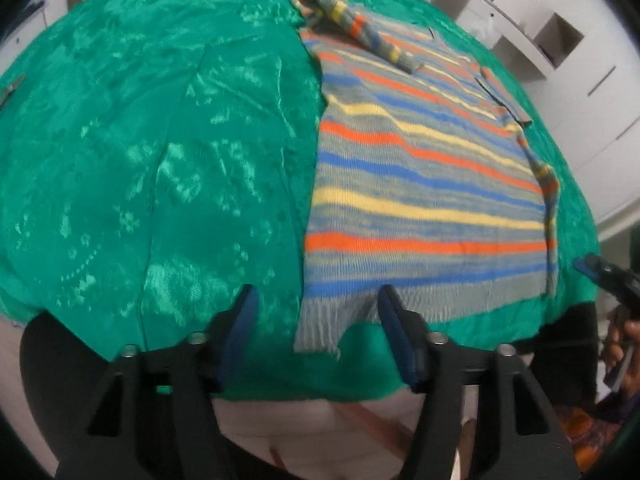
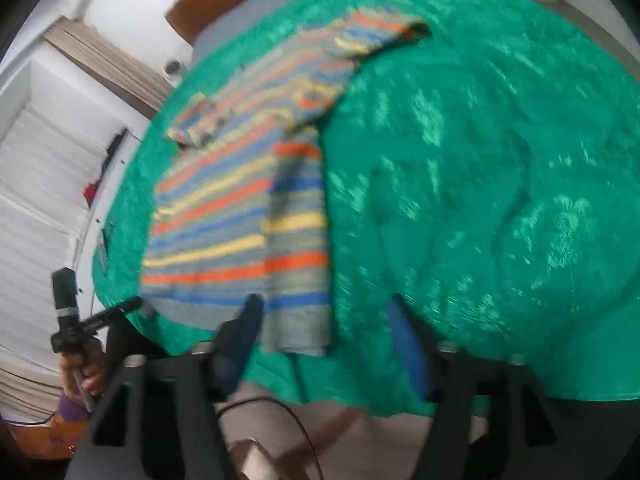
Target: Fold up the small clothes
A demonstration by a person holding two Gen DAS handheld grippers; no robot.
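A small striped knit sweater (image 1: 424, 184), grey with orange, yellow and blue bands, lies flat on a green cloth (image 1: 160, 160). One sleeve (image 1: 356, 28) is folded across its far part. My left gripper (image 1: 316, 304) is open and empty over the sweater's near left hem corner. In the right wrist view the sweater (image 2: 240, 220) has its right side folded inward as a strip (image 2: 298, 248). My right gripper (image 2: 324, 312) is open and empty just above the sweater's near hem. The right gripper also shows at the right edge of the left wrist view (image 1: 600, 272).
The green cloth (image 2: 480, 200) covers a table whose near edge lies just under both grippers. White cabinets (image 1: 560, 40) stand beyond the table. White shelving (image 2: 40, 160) is on the left. A hand holding the other gripper (image 2: 72, 320) shows at the lower left.
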